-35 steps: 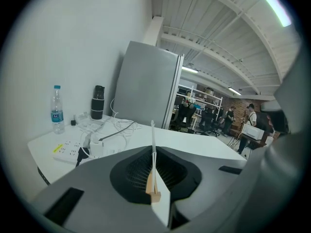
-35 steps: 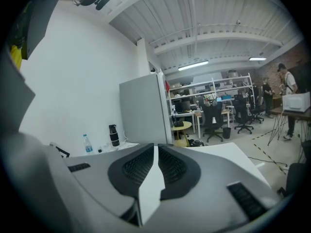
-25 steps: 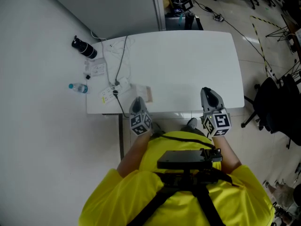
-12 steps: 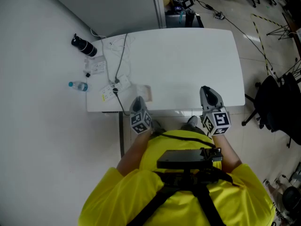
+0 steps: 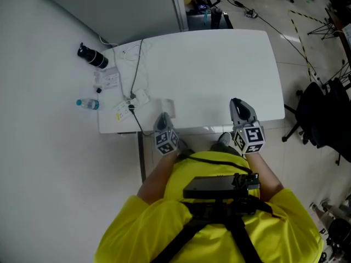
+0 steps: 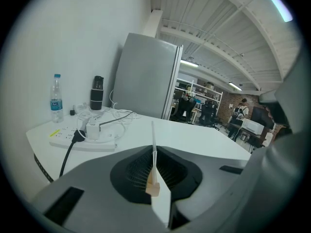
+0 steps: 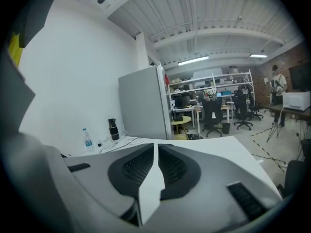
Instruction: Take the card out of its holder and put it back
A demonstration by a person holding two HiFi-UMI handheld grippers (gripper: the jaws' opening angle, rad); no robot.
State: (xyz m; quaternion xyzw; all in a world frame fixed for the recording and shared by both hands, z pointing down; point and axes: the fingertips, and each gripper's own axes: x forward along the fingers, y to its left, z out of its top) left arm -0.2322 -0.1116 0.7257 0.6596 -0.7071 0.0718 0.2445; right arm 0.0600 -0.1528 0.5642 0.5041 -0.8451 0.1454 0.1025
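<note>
The card holder (image 5: pixel 168 108), a thin pale sleeve with a tan edge, sticks out over the near left part of the white table (image 5: pixel 219 64). My left gripper (image 5: pixel 162 119) is shut on its near end. In the left gripper view the card holder (image 6: pixel 153 132) stands edge-on between the left gripper's (image 6: pixel 154 150) pads; card and sleeve cannot be told apart there. My right gripper (image 5: pixel 237 104) hovers at the table's near right edge. The right gripper (image 7: pixel 156 147) has its jaws shut to a thin slit, with nothing between them.
A power strip (image 5: pixel 131 104) with plugs and cables lies at the table's left, beside a water bottle (image 5: pixel 88 103) and a black flask (image 5: pixel 92 57). A grey cabinet (image 5: pixel 120 10) stands behind the table. An office chair (image 5: pixel 323 119) is at the right.
My left gripper has sunk a little toward the table with the card holder still in it. The right gripper has kept still.
</note>
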